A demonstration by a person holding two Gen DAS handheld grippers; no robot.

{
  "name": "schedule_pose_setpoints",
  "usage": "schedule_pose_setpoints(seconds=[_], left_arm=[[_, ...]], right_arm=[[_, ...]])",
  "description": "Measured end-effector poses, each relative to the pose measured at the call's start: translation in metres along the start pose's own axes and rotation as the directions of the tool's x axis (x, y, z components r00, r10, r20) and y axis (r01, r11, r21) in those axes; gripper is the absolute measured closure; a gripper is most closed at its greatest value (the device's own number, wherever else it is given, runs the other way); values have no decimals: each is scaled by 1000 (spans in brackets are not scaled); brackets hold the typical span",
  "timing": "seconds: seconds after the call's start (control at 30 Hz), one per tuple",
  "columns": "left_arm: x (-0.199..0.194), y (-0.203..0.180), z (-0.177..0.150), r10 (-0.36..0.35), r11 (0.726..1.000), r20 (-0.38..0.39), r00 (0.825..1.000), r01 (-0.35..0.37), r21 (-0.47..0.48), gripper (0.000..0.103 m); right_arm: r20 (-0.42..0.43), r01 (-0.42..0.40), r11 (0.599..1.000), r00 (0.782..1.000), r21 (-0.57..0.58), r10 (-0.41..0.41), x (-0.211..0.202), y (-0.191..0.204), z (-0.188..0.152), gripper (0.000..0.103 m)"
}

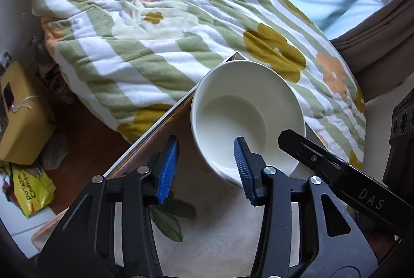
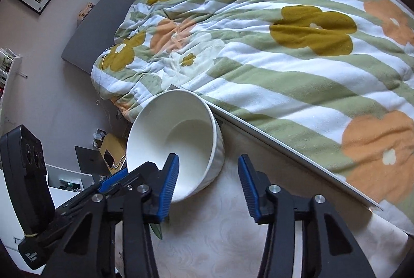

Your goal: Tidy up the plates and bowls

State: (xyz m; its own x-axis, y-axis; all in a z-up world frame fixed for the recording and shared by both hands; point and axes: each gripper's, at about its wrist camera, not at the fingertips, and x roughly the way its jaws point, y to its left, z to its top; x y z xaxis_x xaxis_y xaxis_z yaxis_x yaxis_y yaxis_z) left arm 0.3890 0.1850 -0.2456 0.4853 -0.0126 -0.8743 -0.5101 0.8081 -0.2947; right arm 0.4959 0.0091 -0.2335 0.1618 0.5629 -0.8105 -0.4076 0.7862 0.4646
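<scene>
The bowl (image 1: 248,117) sits on the table (image 1: 220,226) near its far edge. The bed quilt (image 1: 160,27) lies just behind the table.

The bowl (image 1: 247,120) is plain white inside and out, its outer wall ribbed. Under it the counter (image 1: 220,231) wears a cream cloth with a faint swirl pattern and green leaf shapes. Behind the bowl, the quilt (image 1: 160,27) on the bed shows sage-green and white stripes with mustard and peach flowers. Both the left gripper (image 1: 205,169) and the right gripper (image 2: 208,182) are black with blue ridged pads. Left of the bowl sits a mustard-yellow box (image 1: 19,120) and a yellow packet (image 1: 32,191), possibly snacks.
</scene>
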Motion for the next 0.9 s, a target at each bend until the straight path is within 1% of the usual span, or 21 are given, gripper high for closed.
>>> schedule_pose_setpoints(seconds=[0.07, 0.1, 0.13, 0.23, 0.27, 0.47, 0.57, 0.73, 0.9], left_arm=[[5, 1, 3, 0, 1000, -5, 1000, 1, 6, 74], [7, 2, 3, -4, 1000, -6, 1000, 4, 7, 78], [8, 2, 4, -6, 1000, -3, 1000, 6, 9, 83], [8, 1, 4, 7, 1000, 14, 1000, -7, 29, 84], [8, 0, 4, 10, 999, 17, 1000, -11, 35, 84], [5, -2, 4, 14, 999, 25, 1000, -15, 48, 84], [-3, -6, 4, 18, 998, 41, 999, -20, 66, 84], [-27, -19, -1, 20, 994, 79, 997, -28, 101, 84], [-67, -39, -16, 6, 989, 117, 993, -23, 143, 84]], right_arm=[[0, -3, 1000, 1000, -6, 3, 7, 1, 3, 70], [-1, -3, 1000, 1000, -11, 3, 9, 1, 4, 74], [-2, 4, 1000, 1000, -15, -5, 12, 0, 6, 75], [2, 29, 999, 1000, -28, -29, 14, -1, 7, 82], [2, 34, 999, 999, -31, -34, 15, -2, 7, 86], [9, 29, 999, 1000, -26, -29, 15, -4, 6, 86], [21, 21, 1000, 1000, -22, -21, 11, -4, 5, 86], [65, 10, 1000, 998, -16, -9, -12, 1, -1, 86], [118, 8, 1000, 993, -13, -6, -55, 9, -19, 86]])
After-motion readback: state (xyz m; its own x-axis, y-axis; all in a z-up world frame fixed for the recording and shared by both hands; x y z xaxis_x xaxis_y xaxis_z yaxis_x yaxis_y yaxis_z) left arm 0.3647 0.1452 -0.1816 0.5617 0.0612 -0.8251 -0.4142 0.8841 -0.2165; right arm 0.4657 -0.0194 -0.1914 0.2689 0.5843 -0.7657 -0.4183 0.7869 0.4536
